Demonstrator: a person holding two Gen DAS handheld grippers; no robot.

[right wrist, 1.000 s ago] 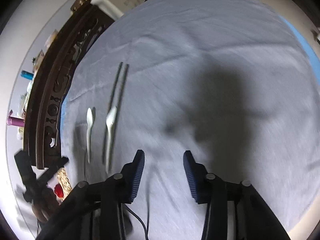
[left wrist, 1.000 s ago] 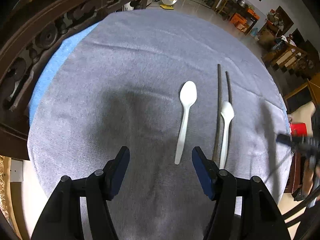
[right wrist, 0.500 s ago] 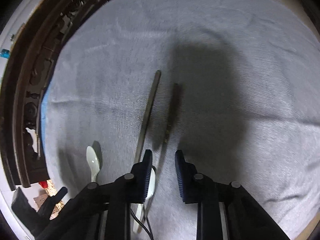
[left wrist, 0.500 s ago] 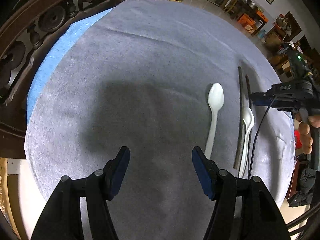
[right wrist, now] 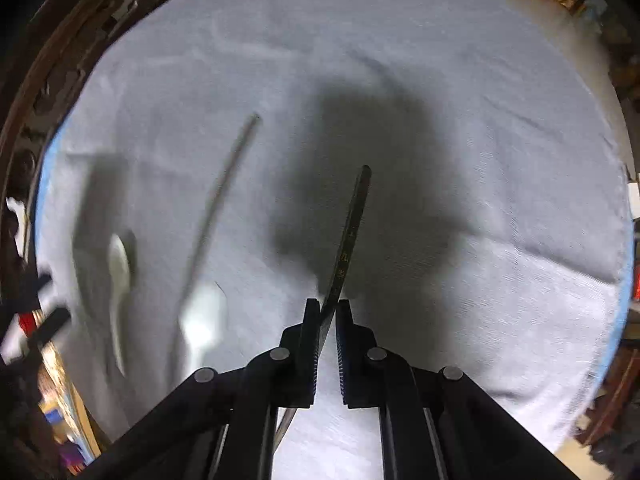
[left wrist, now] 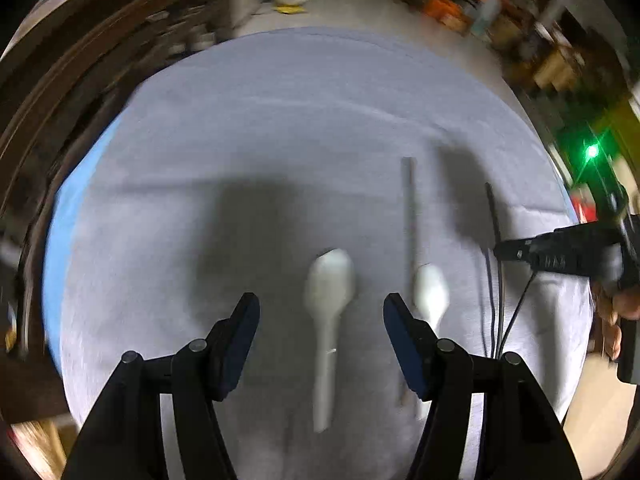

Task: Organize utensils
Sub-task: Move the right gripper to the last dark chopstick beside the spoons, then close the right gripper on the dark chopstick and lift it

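a round table draped in a grey cloth (left wrist: 280, 128) fills both fisheye views, with a strip of blue cloth (left wrist: 60, 208) showing under its edge to the left of the left gripper. the left gripper (left wrist: 320, 312) hovers above the cloth with its two blue-padded fingers (left wrist: 240, 332) spread wide and nothing between them. directly ahead of it, lying in the gap between the fingers, is a white plastic spoon (left wrist: 328, 320), bowl pointing away and handle running back toward the camera. just to the right of the right-hand finger lies a second white spoon (left wrist: 430, 292), and a dark chopstick (left wrist: 410, 216) rests on the cloth alongside it, stretching away from the gripper; the two look to be touching, though motion blur makes this hard to confirm. further right, the right gripper (left wrist: 500, 250) reaches in from the edge of the frame, pinching the other chopstick (left wrist: 493, 216). seen from its own camera, the right gripper (right wrist: 328, 316) has its fingers nearly together, clamped on this chopstick (right wrist: 352, 232), which juts forward and slightly right from between them above the cloth (right wrist: 480, 160). to the left of it lie the first chopstick (right wrist: 220, 196), the near spoon (right wrist: 202, 320) and, further left, the far spoon (right wrist: 119, 272), all blurred. dark carved wooden furniture (right wrist: 28, 92) curves around the left rim.
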